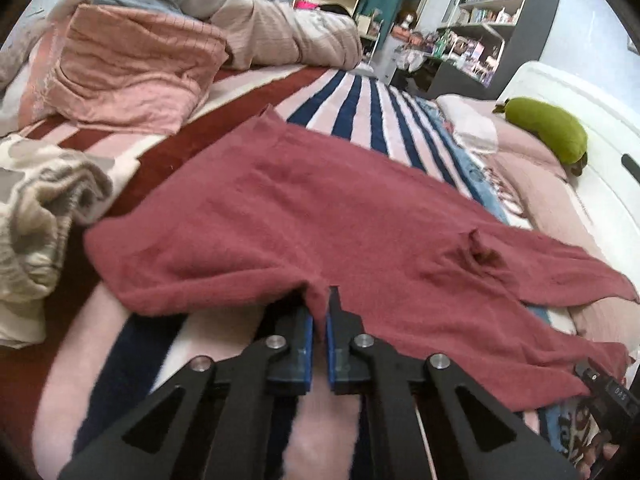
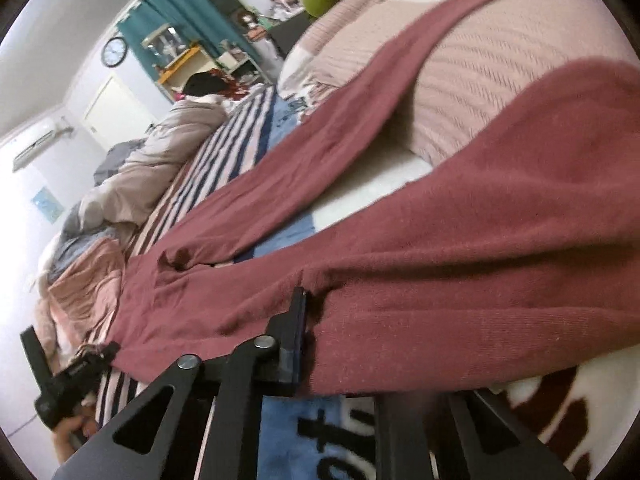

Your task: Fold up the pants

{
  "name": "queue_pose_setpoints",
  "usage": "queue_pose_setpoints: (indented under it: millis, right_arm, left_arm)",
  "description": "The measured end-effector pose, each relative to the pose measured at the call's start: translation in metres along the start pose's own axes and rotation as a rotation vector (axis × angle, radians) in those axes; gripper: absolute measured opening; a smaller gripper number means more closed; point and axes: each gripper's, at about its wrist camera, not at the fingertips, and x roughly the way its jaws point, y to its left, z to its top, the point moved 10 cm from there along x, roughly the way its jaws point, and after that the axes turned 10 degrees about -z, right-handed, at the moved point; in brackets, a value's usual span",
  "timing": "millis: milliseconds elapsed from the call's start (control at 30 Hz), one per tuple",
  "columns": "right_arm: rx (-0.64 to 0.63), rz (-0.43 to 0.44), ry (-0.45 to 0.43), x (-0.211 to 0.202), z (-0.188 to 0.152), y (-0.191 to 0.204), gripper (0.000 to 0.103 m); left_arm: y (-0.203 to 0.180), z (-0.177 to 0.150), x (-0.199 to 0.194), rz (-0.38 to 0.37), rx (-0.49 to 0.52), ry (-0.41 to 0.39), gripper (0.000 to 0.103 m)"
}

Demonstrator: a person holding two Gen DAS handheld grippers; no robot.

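Dusty red pants (image 1: 320,208) lie spread on a striped bed cover, both legs running off to the right. My left gripper (image 1: 320,300) is shut on the near edge of the pants at the hip. In the right wrist view the pants (image 2: 440,240) stretch away with the two legs apart. My right gripper (image 2: 316,300) is shut on the near leg's edge; its right finger is hidden under the cloth. The right gripper also shows in the left wrist view (image 1: 592,380) at the leg end, and the left gripper in the right wrist view (image 2: 108,350) at the waist.
A pink crumpled quilt (image 1: 132,68) and beige duvet (image 1: 280,28) lie at the bed's far side. A cream garment (image 1: 40,216) sits left. A green plush (image 1: 548,128) rests by pink pillows (image 1: 532,160). Shelves (image 1: 492,20) stand beyond.
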Motion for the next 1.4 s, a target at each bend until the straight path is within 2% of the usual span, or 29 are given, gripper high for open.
queue_pose_setpoints:
  millis: [267, 400, 533, 767, 867, 1033, 1167, 1200, 1233, 1267, 1300, 1333, 1400]
  right_arm:
    - [-0.148, 0.048, -0.053, -0.018, 0.031, 0.019, 0.004]
    - [-0.230, 0.067, -0.046, -0.014, 0.054, 0.031, 0.004]
    - [-0.288, 0.099, 0.002, 0.004, 0.084, 0.044, 0.004]
    - [-0.450, 0.035, 0.066, 0.044, 0.128, 0.071, 0.004]
    - [-0.510, -0.009, 0.112, 0.068, 0.140, 0.074, 0.004]
    - [-0.576, -0.078, 0.199, 0.113, 0.143, 0.072, 0.004]
    - [-0.586, -0.110, 0.244, 0.139, 0.144, 0.067, 0.005]
    - [-0.595, -0.117, 0.256, 0.143, 0.143, 0.065, 0.005]
    - [-0.602, -0.124, 0.264, 0.147, 0.142, 0.063, 0.005]
    - [-0.604, -0.127, 0.276, 0.149, 0.140, 0.061, 0.007]
    - [-0.606, -0.124, 0.299, 0.152, 0.137, 0.060, 0.013]
    - [-0.604, -0.108, 0.320, 0.152, 0.135, 0.061, 0.016]
    - [-0.588, -0.059, 0.337, 0.147, 0.134, 0.065, 0.034]
  left_arm:
    - [-0.021, 0.029, -0.024, -0.002, 0.088, -0.049, 0.002]
    - [-0.027, 0.053, -0.025, 0.009, 0.142, -0.064, 0.002]
    - [-0.033, 0.077, -0.019, 0.009, 0.177, -0.077, 0.002]
    - [-0.044, 0.125, 0.027, 0.015, 0.262, -0.041, 0.002]
    - [-0.041, 0.136, 0.059, 0.013, 0.281, 0.003, 0.002]
    - [-0.033, 0.138, 0.105, 0.026, 0.297, 0.075, 0.004]
    - [-0.028, 0.130, 0.129, 0.019, 0.301, 0.122, 0.005]
    - [-0.026, 0.128, 0.132, 0.025, 0.307, 0.136, 0.014]
    - [-0.024, 0.126, 0.134, 0.031, 0.314, 0.154, 0.032]
    - [-0.024, 0.122, 0.134, 0.022, 0.327, 0.185, 0.042]
    - [-0.028, 0.121, 0.129, -0.004, 0.340, 0.185, 0.057]
    - [-0.032, 0.122, 0.124, -0.026, 0.346, 0.175, 0.068]
    - [-0.041, 0.127, 0.106, -0.083, 0.346, 0.162, 0.075]
